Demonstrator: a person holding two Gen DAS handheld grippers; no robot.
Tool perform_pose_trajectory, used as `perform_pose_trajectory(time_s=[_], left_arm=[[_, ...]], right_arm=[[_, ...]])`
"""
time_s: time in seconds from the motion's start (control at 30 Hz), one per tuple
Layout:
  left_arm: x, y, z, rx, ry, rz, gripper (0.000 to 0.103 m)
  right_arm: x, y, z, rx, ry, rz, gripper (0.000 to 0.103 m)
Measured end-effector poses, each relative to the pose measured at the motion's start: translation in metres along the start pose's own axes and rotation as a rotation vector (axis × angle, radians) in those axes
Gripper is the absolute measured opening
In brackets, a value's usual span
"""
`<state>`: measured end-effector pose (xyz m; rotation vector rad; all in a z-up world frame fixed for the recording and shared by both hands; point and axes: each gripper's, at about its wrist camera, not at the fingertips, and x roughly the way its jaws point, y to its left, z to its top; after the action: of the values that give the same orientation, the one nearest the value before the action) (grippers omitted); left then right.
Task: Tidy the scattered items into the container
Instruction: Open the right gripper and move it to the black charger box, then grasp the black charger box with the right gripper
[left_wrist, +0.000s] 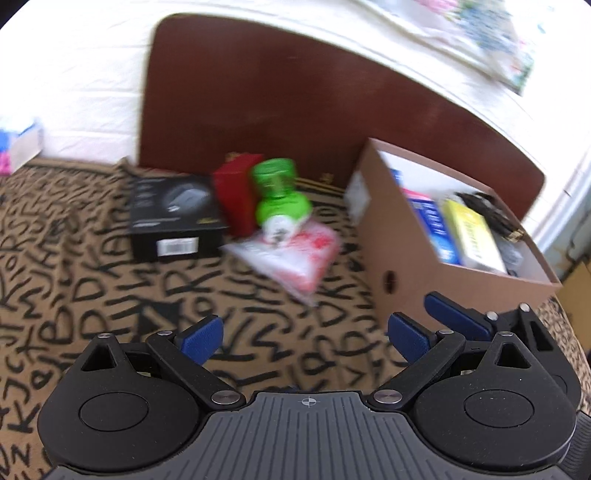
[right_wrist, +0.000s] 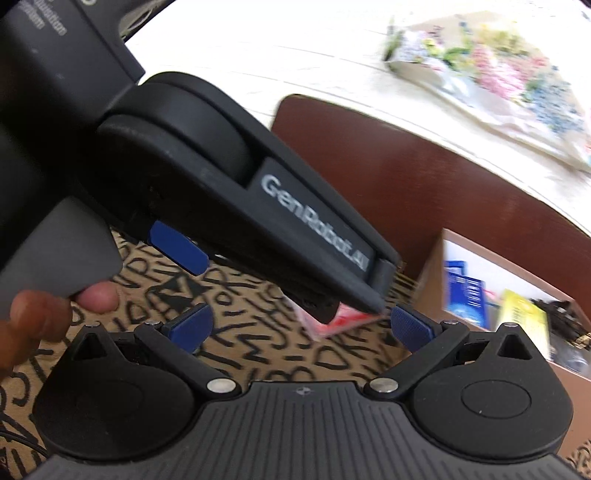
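On the letter-print blanket (left_wrist: 92, 288) lie a black box (left_wrist: 173, 218), a red box (left_wrist: 236, 195), a green-capped bottle (left_wrist: 279, 195) and a clear packet with red print (left_wrist: 291, 254). To their right stands the open cardboard box (left_wrist: 402, 258), with a blue pack (left_wrist: 432, 225), a yellow pack (left_wrist: 472, 236) and a black cable inside. My left gripper (left_wrist: 304, 339) is open and holds nothing, a short way in front of the packet. My right gripper (right_wrist: 301, 328) is open too, close beside the left one, near the packet (right_wrist: 343, 319) and the cardboard box (right_wrist: 430, 273).
The left gripper's housing (right_wrist: 221, 184) crosses the right wrist view, and a hand (right_wrist: 37, 317) holds its grip. A brown headboard (left_wrist: 277, 92) rises behind the items against a white wall. A floral sheet (right_wrist: 498, 81) hangs on the wall. The right gripper's blue pad (left_wrist: 454, 314) shows beside the box.
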<state>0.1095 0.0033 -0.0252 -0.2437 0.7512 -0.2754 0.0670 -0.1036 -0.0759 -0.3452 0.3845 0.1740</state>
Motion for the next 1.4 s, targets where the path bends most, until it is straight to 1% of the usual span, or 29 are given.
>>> perform_pose_trajectory(time_s=[0.07,0.13,0.23,0.37,0.4,0.5,0.6,0.73,0.9,1.07,1.13,1.2,1.27,1.3,1.33,1.37,1.4], left_arm=[[0.001,0.016,0.002,-0.024,-0.001,0.017,0.101],[0.003,0.03,0.005,-0.027,-0.017,0.043,0.101],[0.005,0.047,0.012,-0.011,-0.039,0.077,0.1],[0.012,0.068,0.023,0.021,-0.063,0.09,0.1],[0.014,0.073,0.027,0.025,-0.064,0.091,0.1],[0.026,0.086,0.038,0.044,-0.061,0.091,0.1],[0.044,0.097,0.047,0.06,-0.037,0.107,0.099],[0.063,0.111,0.057,0.041,-0.007,0.094,0.099],[0.08,0.122,0.067,0.019,0.004,0.073,0.099],[0.099,0.128,0.073,0.02,0.038,0.066,0.099],[0.102,0.13,0.074,0.013,0.046,0.037,0.099],[0.106,0.132,0.076,0.008,0.051,0.02,0.1],[0.11,0.132,0.075,0.019,0.058,0.025,0.098],[0.111,0.131,0.075,0.029,0.061,0.032,0.097],[0.112,0.131,0.074,0.041,0.061,0.043,0.093],[0.111,0.13,0.073,0.053,0.061,0.053,0.088],[0.11,0.129,0.073,0.063,0.059,0.064,0.086]], right_arm=[[0.007,0.005,0.002,-0.011,-0.002,0.025,0.102],[0.015,0.009,0.005,-0.025,-0.005,0.05,0.102],[0.027,0.013,0.009,-0.051,-0.01,0.077,0.102],[0.041,0.017,0.01,-0.056,0.004,0.112,0.099],[0.039,0.019,0.005,-0.051,0.007,0.123,0.099],[0.054,0.021,0.003,-0.04,0.014,0.16,0.097],[0.07,0.019,0.005,-0.031,0.026,0.186,0.094],[0.099,0.022,0.012,-0.03,0.047,0.213,0.09],[0.143,0.021,0.02,-0.039,0.074,0.234,0.089],[0.171,0.02,0.022,-0.046,0.099,0.244,0.088],[0.178,0.02,0.023,-0.045,0.104,0.252,0.087],[0.185,0.021,0.024,-0.05,0.107,0.26,0.083],[0.191,0.022,0.025,-0.05,0.113,0.271,0.081],[0.193,0.022,0.025,-0.046,0.119,0.273,0.079],[0.195,0.022,0.024,-0.043,0.122,0.265,0.076],[0.196,0.023,0.024,-0.041,0.122,0.252,0.07],[0.195,0.022,0.025,-0.038,0.119,0.237,0.066]])
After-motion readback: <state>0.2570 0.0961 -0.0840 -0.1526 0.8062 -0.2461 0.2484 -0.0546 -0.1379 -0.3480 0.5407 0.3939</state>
